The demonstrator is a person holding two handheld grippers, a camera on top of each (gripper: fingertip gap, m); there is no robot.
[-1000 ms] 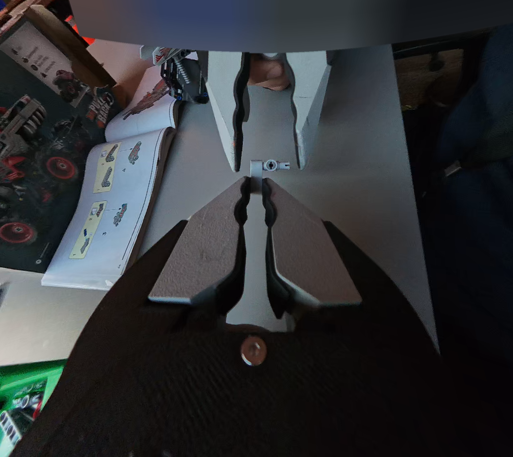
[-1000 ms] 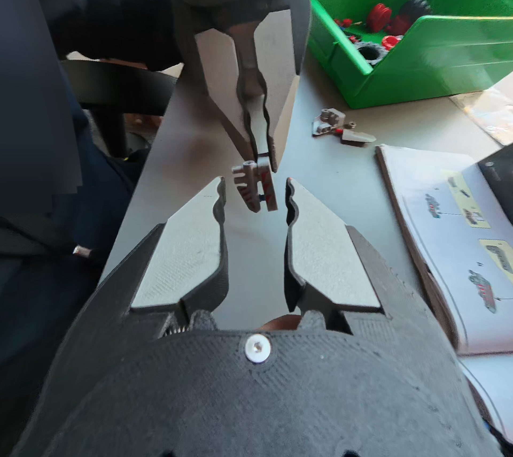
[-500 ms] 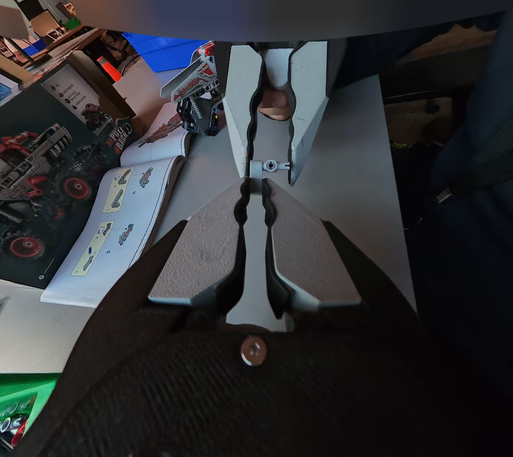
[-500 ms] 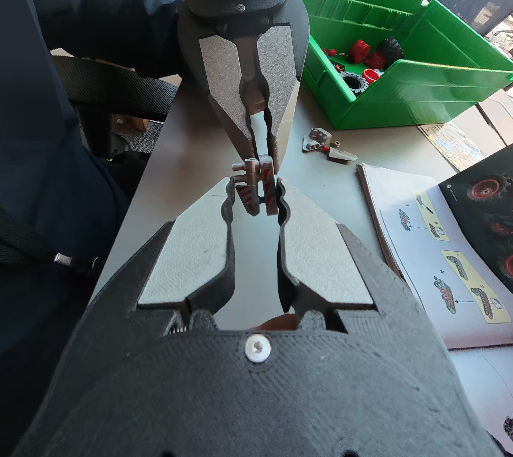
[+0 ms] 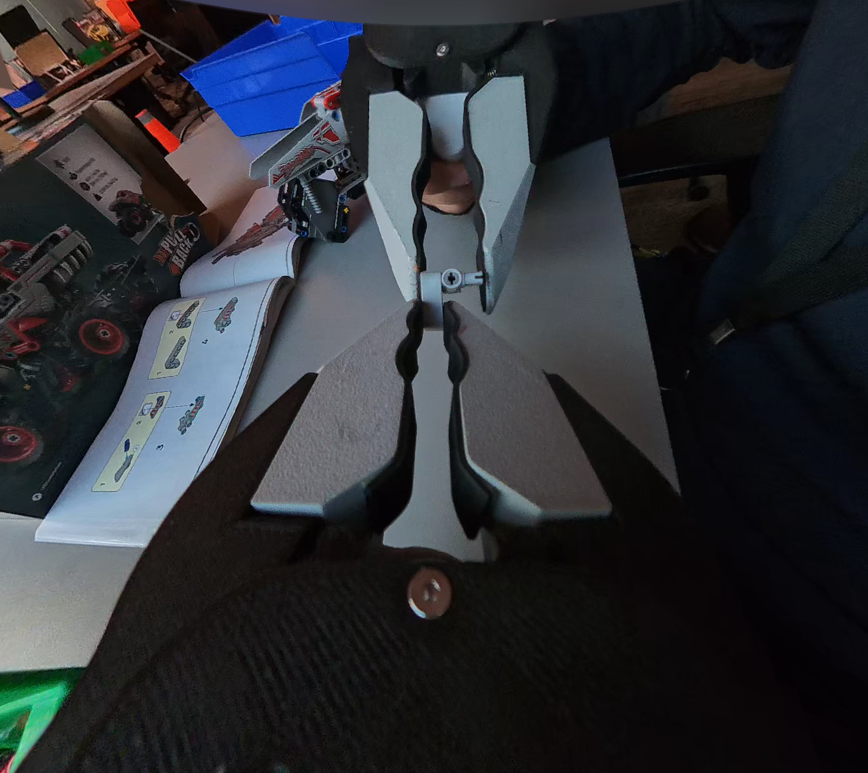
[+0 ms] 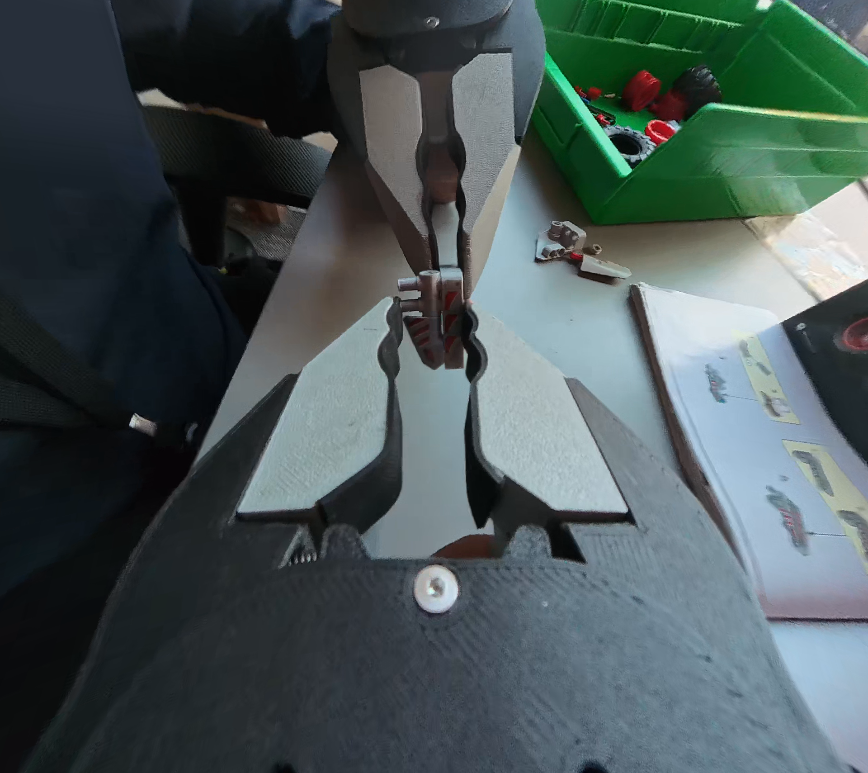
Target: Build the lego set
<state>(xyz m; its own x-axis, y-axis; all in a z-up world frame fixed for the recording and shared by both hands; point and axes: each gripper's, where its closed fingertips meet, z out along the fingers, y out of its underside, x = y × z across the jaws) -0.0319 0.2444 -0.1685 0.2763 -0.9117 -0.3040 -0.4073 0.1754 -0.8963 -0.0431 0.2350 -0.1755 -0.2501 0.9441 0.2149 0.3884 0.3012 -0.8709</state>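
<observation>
A small grey lego piece with red-striped panels is held in the air above the grey table between both grippers. In the left wrist view it shows as a grey piece with a side pin. My left gripper is shut on its end; it also shows in the right wrist view, coming from the far side. My right gripper has its fingers pressed on both sides of the piece; it shows opposite in the left wrist view.
A green bin with red and black wheels stands at the right. A small loose sub-assembly lies near it. An open instruction booklet, the set's box, a partly built truck and a blue bin are at the left. My left and right fingertips are right by each other.
My right gripper has moved up to the piece and its fingers have narrowed onto it. Both grippers have risen. The left gripper keeps its hold.
</observation>
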